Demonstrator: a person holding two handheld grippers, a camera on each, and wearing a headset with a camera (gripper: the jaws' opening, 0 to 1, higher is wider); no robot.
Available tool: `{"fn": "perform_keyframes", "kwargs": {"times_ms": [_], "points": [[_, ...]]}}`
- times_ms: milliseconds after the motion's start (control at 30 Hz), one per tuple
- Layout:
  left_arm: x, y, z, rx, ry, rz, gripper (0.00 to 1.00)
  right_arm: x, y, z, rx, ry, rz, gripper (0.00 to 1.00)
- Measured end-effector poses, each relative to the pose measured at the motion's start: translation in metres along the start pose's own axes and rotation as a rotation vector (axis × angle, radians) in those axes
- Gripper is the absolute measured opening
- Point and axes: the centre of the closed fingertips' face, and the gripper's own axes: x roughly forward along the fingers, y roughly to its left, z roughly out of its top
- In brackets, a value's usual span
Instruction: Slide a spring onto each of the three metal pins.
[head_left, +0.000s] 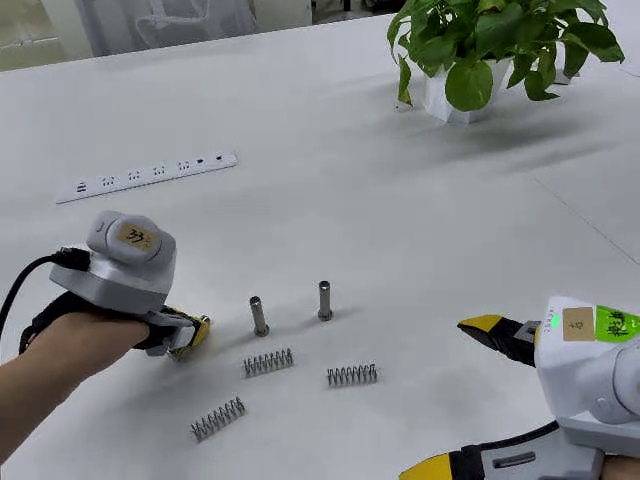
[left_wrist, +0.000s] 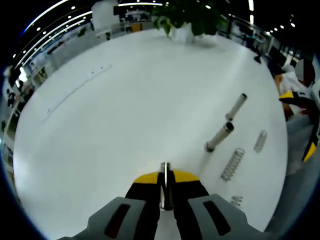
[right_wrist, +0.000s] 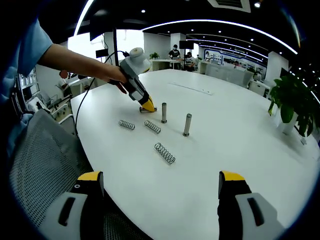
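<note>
Close to the surface's near edge, the right tongs are hanging spread wide and carrying nothing. Just beyond them three springs are lying on their sides, apart from one another. Toward the left edge, the left tongs are pressing together on a third pin, which is poking out past their tips in the left gripper view. Behind the springs, two pins are standing upright, side by side but not touching.

The gripped pin is looking smooth and slim, so it may be prone to twisting or slipping out while being stood up. The upright pins are resting on narrow bases, and a brush from either tongs would probably topple them. A spring pinched too hard could squirt away or roll.

The pins are showing as short polished cylinders with slightly wider caps. The springs are showing as silvery open coils.
</note>
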Motion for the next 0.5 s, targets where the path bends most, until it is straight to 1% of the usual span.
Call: {"fn": "perform_keyframes", "kwargs": {"times_ms": [133, 500], "points": [[-0.004, 0.001, 0.001, -0.019, -0.018, -0.003, 0.08, 0.0, 0.0, -0.001, 0.0, 0.003, 0.0, 0.96], [-0.02, -0.003, 0.008, -0.029, -0.073, -0.011, 0.08, 0.001, 0.002, -0.001, -0.006, 0.009, 0.005, 0.96]]}}
